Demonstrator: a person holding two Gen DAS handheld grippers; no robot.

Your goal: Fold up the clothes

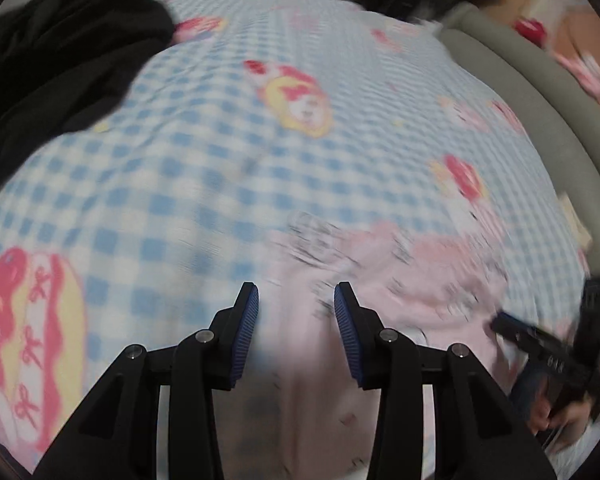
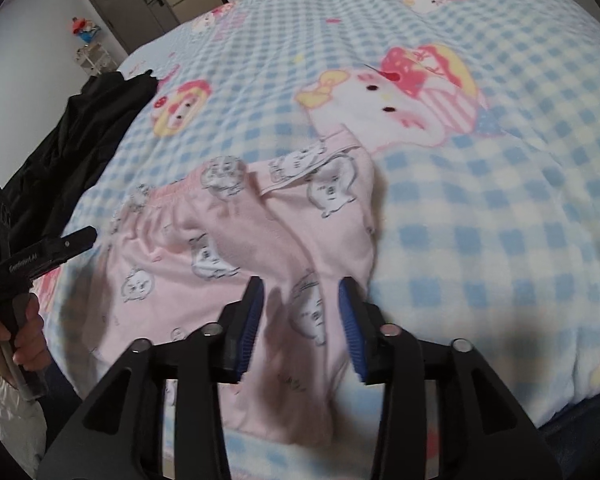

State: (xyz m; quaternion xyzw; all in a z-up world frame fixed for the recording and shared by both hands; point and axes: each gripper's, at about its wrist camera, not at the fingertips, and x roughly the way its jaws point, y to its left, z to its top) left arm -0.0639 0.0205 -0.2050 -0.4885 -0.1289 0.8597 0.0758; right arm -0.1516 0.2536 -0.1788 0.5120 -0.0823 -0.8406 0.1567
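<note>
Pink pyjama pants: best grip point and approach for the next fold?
Probably the elastic waistband of the pink pyjama pants: it lies bunched and slightly raised at the far end, giving a thick edge to pinch. Come from above, right gripper angled down, jaws across the band.

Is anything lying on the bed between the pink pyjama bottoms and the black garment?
Nothing: in the right wrist view only bare blue-checked bedspread separates the pink pyjama bottoms from the black garment. The left wrist view is too blurred to add more.

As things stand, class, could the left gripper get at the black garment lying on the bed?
Probably yes. The left gripper hangs open over the pink pyjamas, and only bare checked blanket lies between it and the black garment, though it sits well off.
</note>
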